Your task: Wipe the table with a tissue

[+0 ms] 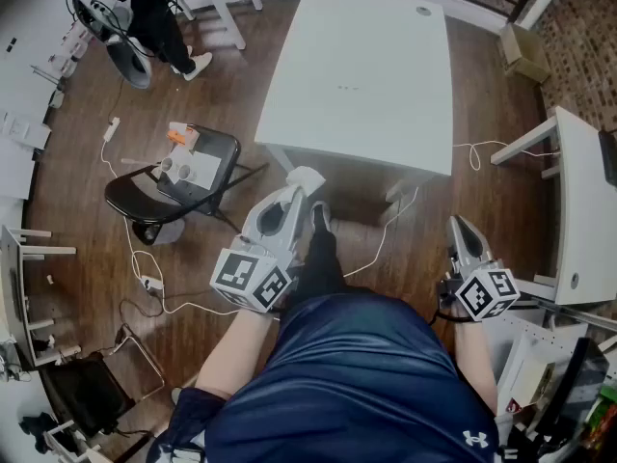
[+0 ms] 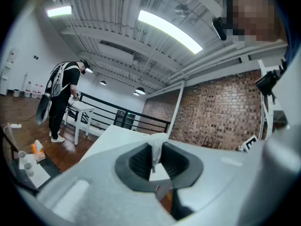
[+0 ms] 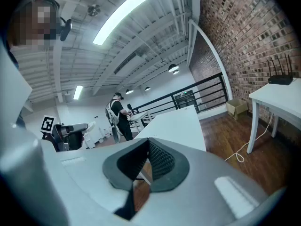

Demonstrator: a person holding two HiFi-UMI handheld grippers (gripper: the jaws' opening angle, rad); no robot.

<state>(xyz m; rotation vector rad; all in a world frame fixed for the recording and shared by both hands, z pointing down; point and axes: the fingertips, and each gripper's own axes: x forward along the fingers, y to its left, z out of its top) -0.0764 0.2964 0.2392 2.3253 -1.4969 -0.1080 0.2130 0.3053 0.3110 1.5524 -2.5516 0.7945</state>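
The left gripper (image 1: 298, 192), a smooth pale grey plastic shell with dark ribbed pads, has its jaws closed on a thin white tissue (image 1: 307, 176). In the left gripper view the tissue (image 2: 155, 145) hangs as a soft crumpled strip pinched between the pads, its top puffing out above them. The right gripper (image 1: 456, 223) is held low at the person's right side; in the right gripper view the right gripper's (image 3: 147, 162) jaws are together with nothing between them. Neither tool touches the table (image 1: 357, 66), a flat, matte white rectangle with squared corners and a bare top apart from a small round cap (image 1: 422, 11) near its far edge. The tissue sits just short of the table's near edge, over the dark wooden plank floor (image 1: 87, 162). To the left of the table, a black chair (image 1: 145, 199) with a rounded seat carries papers and small cups, well apart from the left gripper. A thin white cable (image 1: 378, 249) trails across the floor below the near edge. To the right stands a second white table (image 1: 584, 210), with open floor between the two. A cardboard box (image 1: 522, 52) lies by the far right corner, and another person (image 1: 152, 13) stands far left.
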